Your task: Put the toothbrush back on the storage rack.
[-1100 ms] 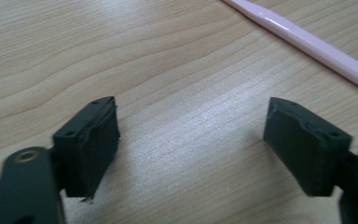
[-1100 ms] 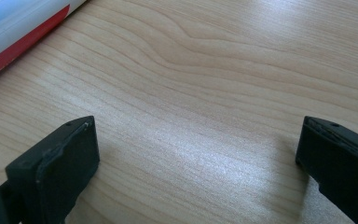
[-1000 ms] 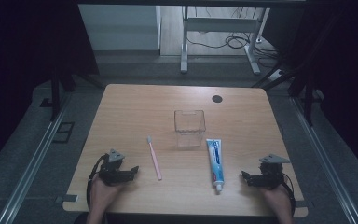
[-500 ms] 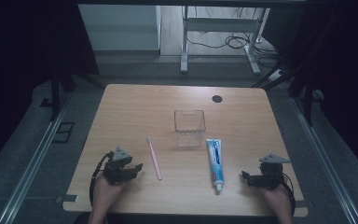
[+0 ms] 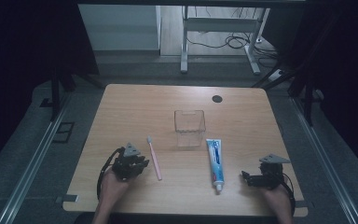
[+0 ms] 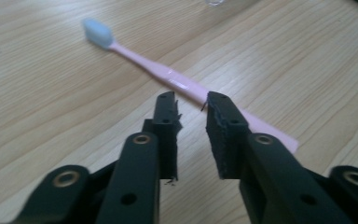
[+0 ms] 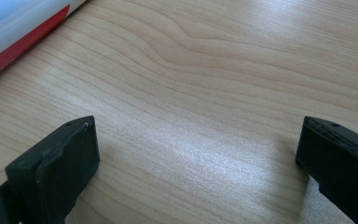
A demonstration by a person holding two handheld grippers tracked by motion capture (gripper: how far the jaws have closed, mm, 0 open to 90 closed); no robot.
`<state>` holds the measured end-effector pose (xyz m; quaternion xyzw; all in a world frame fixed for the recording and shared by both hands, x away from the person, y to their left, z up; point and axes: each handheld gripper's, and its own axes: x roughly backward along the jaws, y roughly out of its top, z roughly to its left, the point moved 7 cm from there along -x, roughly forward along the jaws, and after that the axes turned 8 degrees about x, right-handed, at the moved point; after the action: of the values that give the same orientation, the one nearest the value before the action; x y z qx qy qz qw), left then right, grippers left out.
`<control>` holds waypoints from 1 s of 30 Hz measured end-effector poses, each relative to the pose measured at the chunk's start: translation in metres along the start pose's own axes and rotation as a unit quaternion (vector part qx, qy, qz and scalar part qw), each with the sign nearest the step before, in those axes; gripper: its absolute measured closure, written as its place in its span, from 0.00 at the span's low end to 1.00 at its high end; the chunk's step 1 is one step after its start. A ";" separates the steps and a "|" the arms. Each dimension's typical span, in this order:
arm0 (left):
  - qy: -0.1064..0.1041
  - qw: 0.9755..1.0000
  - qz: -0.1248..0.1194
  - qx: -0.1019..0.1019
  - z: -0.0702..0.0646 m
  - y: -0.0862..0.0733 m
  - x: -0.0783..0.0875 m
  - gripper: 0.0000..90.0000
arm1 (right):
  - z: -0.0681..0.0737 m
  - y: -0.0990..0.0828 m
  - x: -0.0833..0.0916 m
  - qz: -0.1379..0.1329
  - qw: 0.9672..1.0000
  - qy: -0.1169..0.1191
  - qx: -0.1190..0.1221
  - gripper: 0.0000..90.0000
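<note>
A pink toothbrush [image 5: 154, 158] with a pale blue head lies on the wooden table [image 5: 121, 107], left of a clear plastic cup [image 5: 189, 128]. A white and blue toothpaste tube [image 5: 215, 161] lies right of the cup. My left gripper [image 5: 142, 164] hovers just left of the toothbrush handle. In the left gripper view the left gripper [image 6: 191, 105] has just been closing; a narrow gap stays between its jaws with nothing in it, and the toothbrush [image 6: 135, 58] lies on the table beyond the tips. My right gripper [image 5: 244, 177] rests right of the tube. The right gripper [image 7: 198, 135] stands wide open over bare wood, the toothpaste tube [image 7: 14, 32] at upper left.
A small black round spot [image 5: 217, 98] marks the table's far right part. Beyond the far edge stand metal table legs [image 5: 184, 42] and cables on the floor. Dark curtains close both sides.
My left gripper has moved right and a little up toward the toothbrush, and its jaws have narrowed. The right gripper has stayed put.
</note>
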<state>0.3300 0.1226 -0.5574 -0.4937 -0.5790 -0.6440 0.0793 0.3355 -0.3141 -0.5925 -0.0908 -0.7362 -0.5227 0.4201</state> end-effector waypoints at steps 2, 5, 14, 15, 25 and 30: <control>-0.012 1.000 0.006 -0.005 -0.004 0.003 -0.003 0.88 | 0.000 0.000 0.000 0.000 1.000 0.000 0.000 0.00; -0.024 1.000 0.017 -0.009 -0.009 0.006 -0.009 0.94 | 0.000 0.000 0.000 0.000 1.000 0.000 0.000 0.00; -0.037 0.999 0.020 0.002 -0.021 0.016 -0.027 0.99 | 0.000 0.000 0.000 0.000 1.000 0.000 0.001 0.00; -0.038 0.999 0.021 0.003 -0.023 0.016 -0.028 0.99 | 0.000 0.000 0.000 0.000 1.000 0.000 0.001 0.00; -0.046 0.998 0.039 0.007 -0.031 0.011 -0.043 0.95 | 0.000 0.000 0.000 0.000 1.000 0.000 0.001 0.00; -0.054 0.998 0.042 0.014 -0.032 0.008 -0.043 0.98 | 0.000 0.000 0.000 0.000 1.000 0.000 0.001 0.00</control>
<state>0.3395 0.0738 -0.5778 -0.5505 -0.5703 -0.6043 0.0815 0.3355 -0.3143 -0.5926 -0.0907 -0.7367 -0.5219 0.4203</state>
